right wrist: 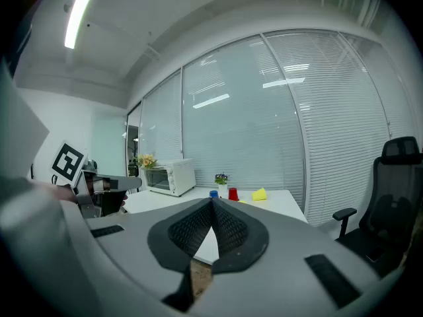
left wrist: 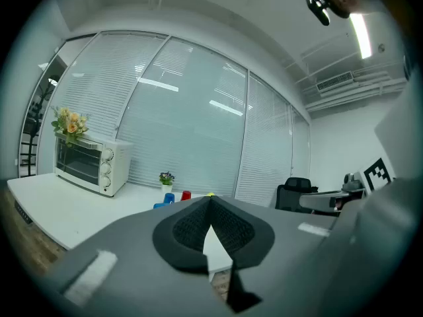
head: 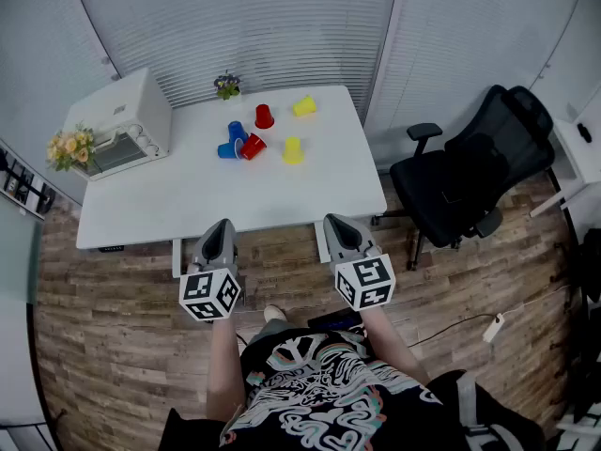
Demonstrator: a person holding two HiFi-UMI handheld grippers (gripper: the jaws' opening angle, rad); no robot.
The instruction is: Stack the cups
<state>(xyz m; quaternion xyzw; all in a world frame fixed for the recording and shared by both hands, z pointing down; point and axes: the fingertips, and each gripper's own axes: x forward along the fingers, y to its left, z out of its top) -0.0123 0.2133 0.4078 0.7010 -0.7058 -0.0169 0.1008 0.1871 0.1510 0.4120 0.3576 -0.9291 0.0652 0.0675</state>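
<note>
Several plastic cups sit at the far middle of the white table (head: 188,205). One red cup (head: 264,116) stands mouth down and a yellow cup (head: 303,106) lies on its side near the back edge. A blue cup (head: 237,132), a second blue cup (head: 228,149) and a second red cup (head: 252,147) cluster together, with another yellow cup (head: 292,149) to their right. My left gripper (head: 223,225) and right gripper (head: 335,220) hover over the near table edge, both shut and empty. Far ahead, the right gripper view shows a red cup (right wrist: 232,193) and a yellow cup (right wrist: 259,194).
A white toaster oven (head: 122,120) stands at the table's back left with a flower bunch (head: 70,148) beside it. A small potted plant (head: 226,85) is at the back edge. A black office chair (head: 479,167) stands right of the table on the wooden floor.
</note>
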